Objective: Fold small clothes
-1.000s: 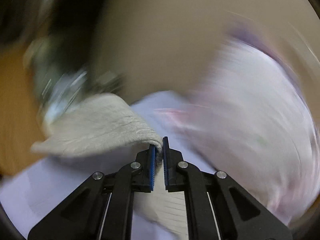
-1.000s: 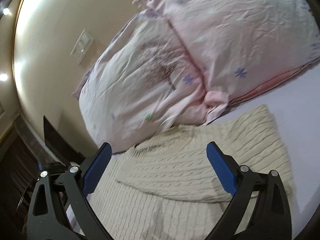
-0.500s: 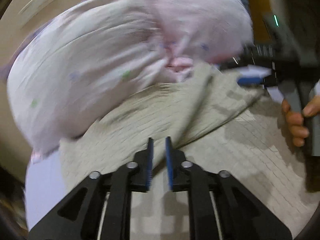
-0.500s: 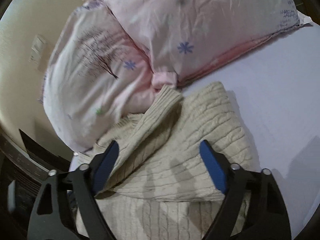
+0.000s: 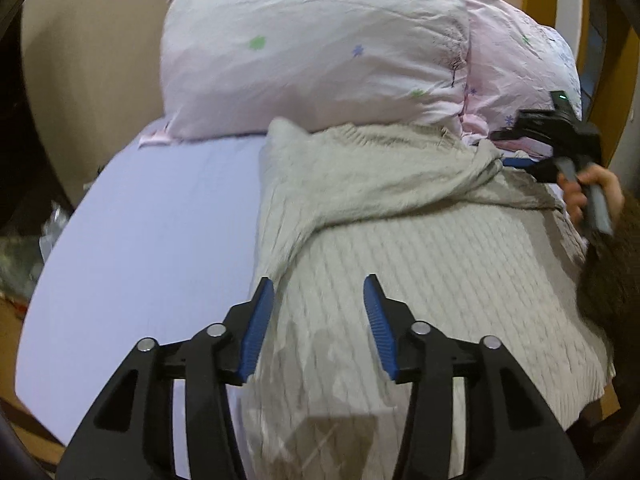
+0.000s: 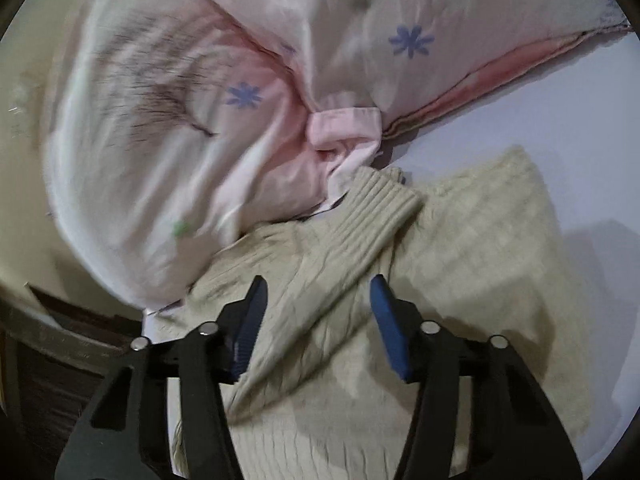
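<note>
A cream cable-knit sweater (image 5: 420, 264) lies spread on the bed (image 5: 152, 232), its upper edge touching the two pink pillows (image 5: 312, 52) at the head. One sleeve (image 5: 380, 184) is folded across the body of the sweater, running diagonally from the left edge toward the right side.

The left gripper (image 5: 319, 320) hangs just above the lower left part of the sweater with its blue-padded fingers (image 5: 256, 328) spread apart and nothing between them; the left finger sits over the sweater's left edge, right beside the lavender sheet, and the right finger is over the knit body.

The right gripper (image 6: 318, 324) is also spread wide and empty (its pads frame the folded sleeve without closing on it). In its own view the sleeve (image 6: 344, 248) passes between the fingers, and the ribbed cuff (image 6: 380, 204) lies ahead of them, touching the corner of the nearer pillow (image 6: 168, 152). In the left wrist view this gripper (image 5: 516, 162) shows at the far right, held in the person's hand (image 5: 596, 196), its blue tip at the sleeve's end near the pillows.
</note>
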The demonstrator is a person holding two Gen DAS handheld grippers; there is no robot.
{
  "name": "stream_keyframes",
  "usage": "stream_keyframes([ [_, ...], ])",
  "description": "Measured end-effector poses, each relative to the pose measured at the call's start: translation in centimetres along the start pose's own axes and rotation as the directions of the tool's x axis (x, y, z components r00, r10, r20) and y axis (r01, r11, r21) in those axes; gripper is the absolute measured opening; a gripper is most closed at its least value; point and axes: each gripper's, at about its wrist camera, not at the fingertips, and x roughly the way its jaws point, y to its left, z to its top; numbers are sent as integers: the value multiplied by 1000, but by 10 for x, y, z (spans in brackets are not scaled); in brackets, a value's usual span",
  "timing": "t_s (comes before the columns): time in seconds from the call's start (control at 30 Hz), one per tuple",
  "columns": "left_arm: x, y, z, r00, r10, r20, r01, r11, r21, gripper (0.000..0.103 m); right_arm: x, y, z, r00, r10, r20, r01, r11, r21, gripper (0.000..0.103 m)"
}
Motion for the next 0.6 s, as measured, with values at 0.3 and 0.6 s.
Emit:
stream_keyframes([
  [0.3,-17,36,-31,999,-40,-2,40,994,-104,57,-68,-15,-33,983,54,173,-41,996,-78,7],
  [0.6,-8,62,-60,973,-225,-59,208,955,-213,61,-165,-92,-155,1000,-16,-1,15,996,-93,68],
])
